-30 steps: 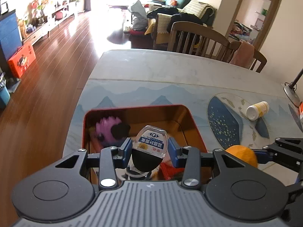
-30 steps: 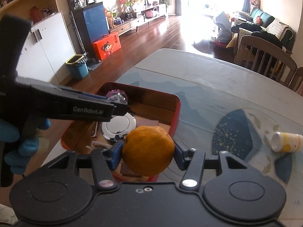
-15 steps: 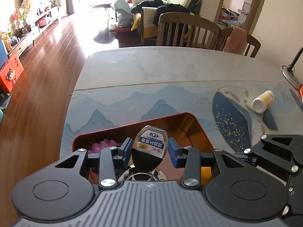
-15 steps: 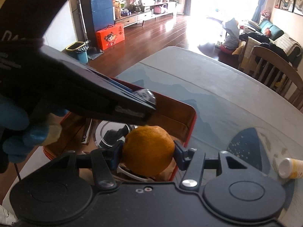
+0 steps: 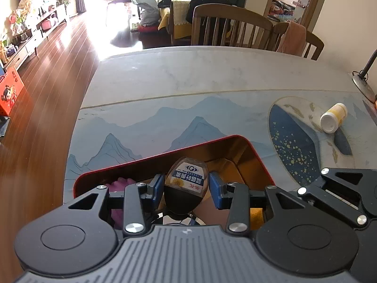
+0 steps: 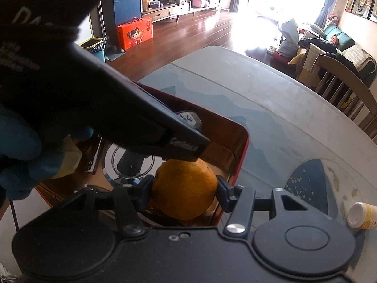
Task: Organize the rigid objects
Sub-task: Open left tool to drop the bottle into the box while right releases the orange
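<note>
Step in hand: dropping two items into the red tin box (image 5: 254, 155), lower centre of both frames

Left tongs (image 5: 186, 186) clamped on a small clear bottle (image 5: 187, 179) with a blue-and-white label, dark cap toward the camera. It hangs over the box interior, inside the rim, not yet set down

Right tongs (image 6: 185, 193) clamped on an orange (image 6: 185, 188), over the near right corner of the box, just under the left tool's black finger, which crosses the right view from upper left. Person's blue-gloved hand (image 6: 21, 151) at left edge of that view

Box already holds a round shiny lid, a purple thing and more; contents partly hidden

One white-capped yellow bottle (image 5: 333, 118) lies on its side on the worktop (image 5: 212, 82), right of frame, well apart from the box

Next, by my read: lower both into free spots, open the tongs one at a time. The two tools are crowded, so the orange could knock the left finger; it may also roll once let go. Then fetch the yellow bottle
</note>
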`<action>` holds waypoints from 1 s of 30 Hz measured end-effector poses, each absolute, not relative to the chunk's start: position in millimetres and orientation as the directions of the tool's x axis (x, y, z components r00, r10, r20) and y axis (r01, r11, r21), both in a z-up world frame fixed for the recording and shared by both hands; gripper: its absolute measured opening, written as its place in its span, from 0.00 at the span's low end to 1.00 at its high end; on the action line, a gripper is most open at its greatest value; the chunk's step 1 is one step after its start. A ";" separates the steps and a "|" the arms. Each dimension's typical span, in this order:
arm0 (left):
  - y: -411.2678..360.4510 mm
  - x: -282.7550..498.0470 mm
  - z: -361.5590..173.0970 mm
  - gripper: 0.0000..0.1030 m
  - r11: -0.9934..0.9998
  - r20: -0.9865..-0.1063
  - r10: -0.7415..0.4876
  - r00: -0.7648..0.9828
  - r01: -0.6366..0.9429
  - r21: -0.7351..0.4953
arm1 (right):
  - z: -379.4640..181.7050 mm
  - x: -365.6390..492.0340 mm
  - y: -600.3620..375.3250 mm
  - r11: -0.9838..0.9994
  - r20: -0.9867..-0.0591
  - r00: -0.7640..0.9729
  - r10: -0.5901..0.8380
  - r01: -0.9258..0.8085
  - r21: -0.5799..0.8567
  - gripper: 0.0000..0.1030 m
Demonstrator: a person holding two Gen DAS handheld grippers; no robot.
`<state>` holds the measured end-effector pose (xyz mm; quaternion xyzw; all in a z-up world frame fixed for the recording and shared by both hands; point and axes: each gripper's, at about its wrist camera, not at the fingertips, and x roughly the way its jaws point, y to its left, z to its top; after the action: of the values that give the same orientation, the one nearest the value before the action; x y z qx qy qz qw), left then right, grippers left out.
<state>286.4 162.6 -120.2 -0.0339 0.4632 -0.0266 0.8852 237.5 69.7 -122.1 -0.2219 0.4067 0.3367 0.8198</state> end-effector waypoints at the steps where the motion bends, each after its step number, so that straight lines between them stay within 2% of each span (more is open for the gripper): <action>1: 162.8 286.8 -121.3 0.39 0.996 -0.820 -0.079 0.567 0.014 -0.086 | -122.2 236.3 69.6 0.674 -0.817 0.443 0.370 -0.733 -0.093 0.52; 10: 165.8 289.7 -130.7 0.39 0.995 -0.832 -0.077 0.550 -0.010 -0.099 | -122.0 241.0 71.4 0.676 -0.818 0.449 0.360 -0.729 -0.102 0.51; 15: 161.6 290.3 -132.2 0.39 0.997 -0.833 -0.056 0.550 -0.008 -0.072 | -117.4 238.3 71.9 0.680 -0.811 0.460 0.360 -0.725 -0.109 0.58; 25: 160.7 284.4 -127.6 0.39 0.998 -0.828 -0.046 0.559 -0.018 -0.067 | -105.9 226.1 56.0 0.699 -0.791 0.460 0.404 -0.712 -0.057 0.60; 30: 159.4 274.8 -118.9 0.44 0.997 -0.815 -0.047 0.578 -0.021 -0.073 | -94.5 219.0 42.5 0.721 -0.770 0.470 0.431 -0.692 -0.019 0.61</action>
<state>274.8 159.4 -118.9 -0.0370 0.4594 -0.0074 0.8874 219.0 42.5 -94.5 -0.1669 0.3916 0.3338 0.8410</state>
